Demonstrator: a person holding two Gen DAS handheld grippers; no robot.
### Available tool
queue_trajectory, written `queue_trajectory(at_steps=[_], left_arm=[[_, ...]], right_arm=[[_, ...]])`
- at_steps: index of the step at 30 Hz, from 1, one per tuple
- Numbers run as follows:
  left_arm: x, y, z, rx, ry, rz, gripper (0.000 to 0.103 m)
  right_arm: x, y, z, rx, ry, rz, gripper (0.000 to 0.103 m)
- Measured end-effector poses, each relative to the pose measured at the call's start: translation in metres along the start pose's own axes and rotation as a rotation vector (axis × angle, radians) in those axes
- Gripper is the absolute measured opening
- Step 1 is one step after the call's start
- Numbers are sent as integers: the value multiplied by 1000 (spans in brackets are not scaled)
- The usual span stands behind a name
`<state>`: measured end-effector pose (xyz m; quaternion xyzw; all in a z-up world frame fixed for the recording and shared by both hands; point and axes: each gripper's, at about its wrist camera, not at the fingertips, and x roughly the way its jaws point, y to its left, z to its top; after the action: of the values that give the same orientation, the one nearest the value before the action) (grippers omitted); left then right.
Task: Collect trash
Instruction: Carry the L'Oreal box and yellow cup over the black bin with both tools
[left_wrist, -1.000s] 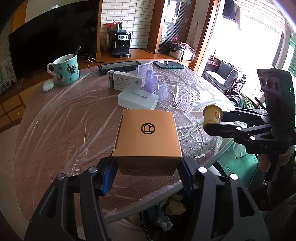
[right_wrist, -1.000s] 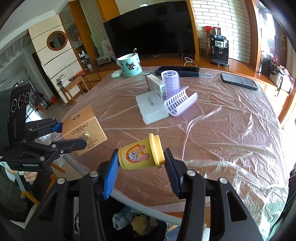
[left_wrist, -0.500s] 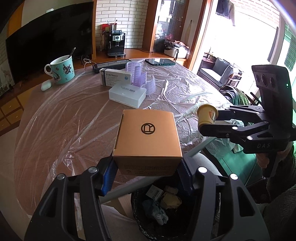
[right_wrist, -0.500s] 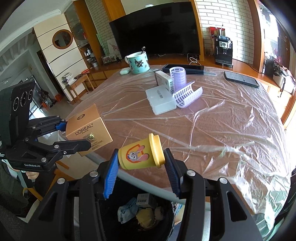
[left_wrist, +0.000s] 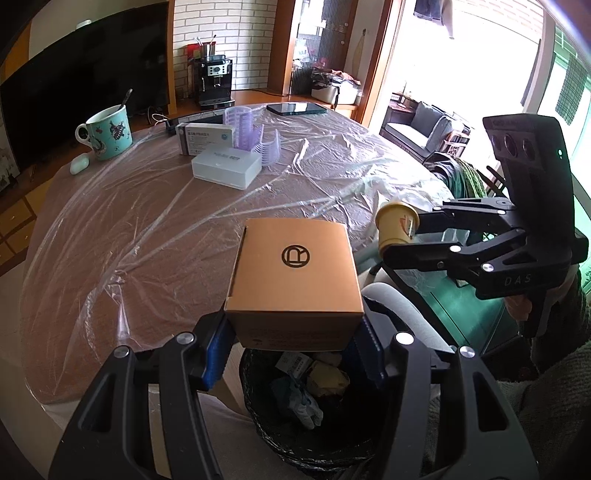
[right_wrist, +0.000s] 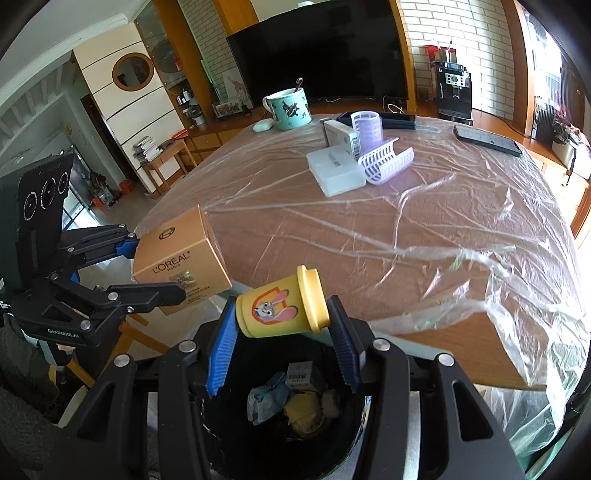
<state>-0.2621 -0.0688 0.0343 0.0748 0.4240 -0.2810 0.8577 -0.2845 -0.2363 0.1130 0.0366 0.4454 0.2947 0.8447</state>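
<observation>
1. The left gripper is clamped on an orange cardboard box, its blue pads pressing the box's two side faces near the lower edge. The box sits level between the fingers, its logo face up.
2. Seen from the right wrist, the same box hangs off the table's near edge, clear of the surface.
3. The right gripper is closed on a small yellow cup that lies on its side, the flared rim toward the right pad and the base against the left one. A cartoon rabbit faces the camera.
4. From the left wrist, the cup sits at the tips of the right gripper, just right of the box and apart from it.
5. A black-lined trash bin stands directly below both grippers, beside the table, with crumpled paper and a small barcoded packet inside.
6. Box and cup are both in the air above the bin's mouth, touching neither the bin nor the plastic-covered table.
</observation>
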Motion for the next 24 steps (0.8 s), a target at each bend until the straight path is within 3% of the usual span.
queue_trajectory(at_steps=[24], left_arm=[[9, -18, -35, 19, 78, -30, 59]], right_arm=[[3, 6, -37, -2, 80, 14, 48]])
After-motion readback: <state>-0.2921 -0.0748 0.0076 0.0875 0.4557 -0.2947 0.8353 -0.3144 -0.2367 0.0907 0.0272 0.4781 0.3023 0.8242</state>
